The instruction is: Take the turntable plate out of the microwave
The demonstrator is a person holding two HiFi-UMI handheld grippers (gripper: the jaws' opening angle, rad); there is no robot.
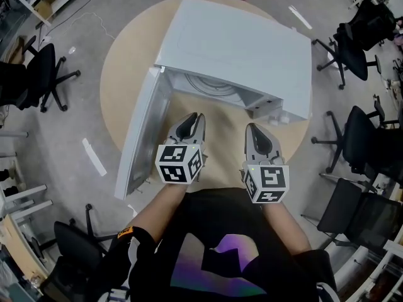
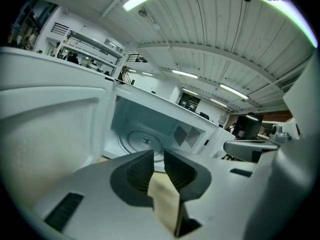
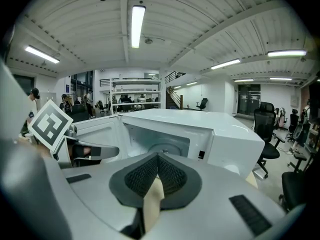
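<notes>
A white microwave [image 1: 245, 49] stands on a round wooden table [image 1: 126, 61], its door [image 1: 141, 137] swung open to the left. The glass turntable plate [image 1: 214, 85] lies flat inside the cavity; it also shows in the left gripper view as the plate [image 2: 142, 141] and, partly behind the jaws, in the right gripper view as the plate [image 3: 167, 148]. My left gripper [image 1: 192, 118] hovers just before the opening with its jaws slightly apart and nothing between them [image 2: 158, 155]. My right gripper [image 1: 253, 128] is beside it, shut and empty [image 3: 157, 156].
The open door [image 2: 50, 129] stands close on the left gripper's left side. The microwave's control side [image 1: 277, 109] lies ahead of the right gripper. Office chairs [image 1: 44, 74] [image 1: 356, 39] [image 1: 365, 143] ring the table on the grey floor.
</notes>
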